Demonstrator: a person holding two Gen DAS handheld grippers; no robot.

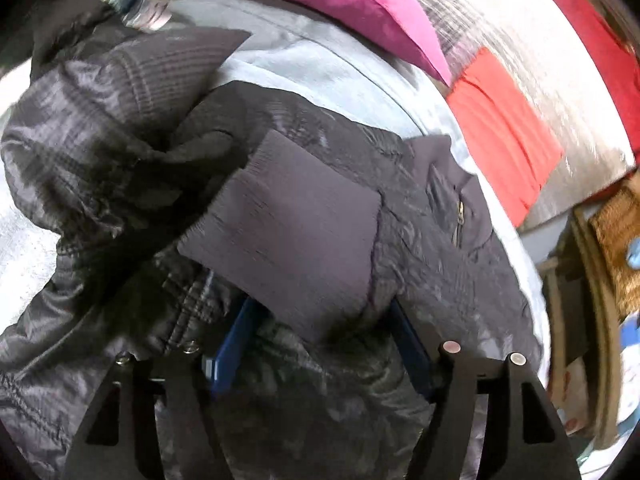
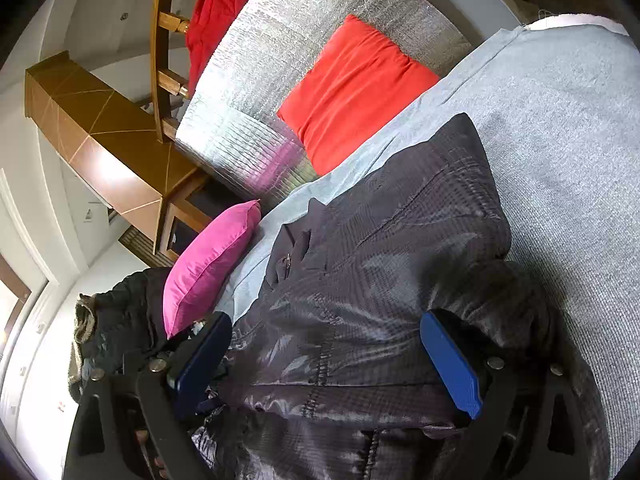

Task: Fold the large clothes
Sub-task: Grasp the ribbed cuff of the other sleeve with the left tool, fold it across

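A large dark shiny checked jacket (image 1: 132, 128) lies crumpled on a light grey-blue cover (image 1: 320, 68). Its ribbed cuff (image 1: 288, 224) lies over my left gripper (image 1: 320, 312), hiding the tips of the blue fingers (image 1: 232, 344). The jaws stand apart and I cannot tell if they hold the cloth. In the right wrist view the jacket (image 2: 380, 240) spreads across the cover (image 2: 560, 140). My right gripper (image 2: 324, 340) is open, its blue pads (image 2: 448, 360) on either side of the jacket's hem.
A pink cushion (image 2: 208, 268) and a red cushion (image 2: 352, 92) lie by a silver foil mat (image 2: 312, 28). A wooden chair (image 2: 164, 40) and a wooden cabinet (image 2: 104, 136) stand beyond. More dark clothes (image 2: 116, 320) are piled at the left.
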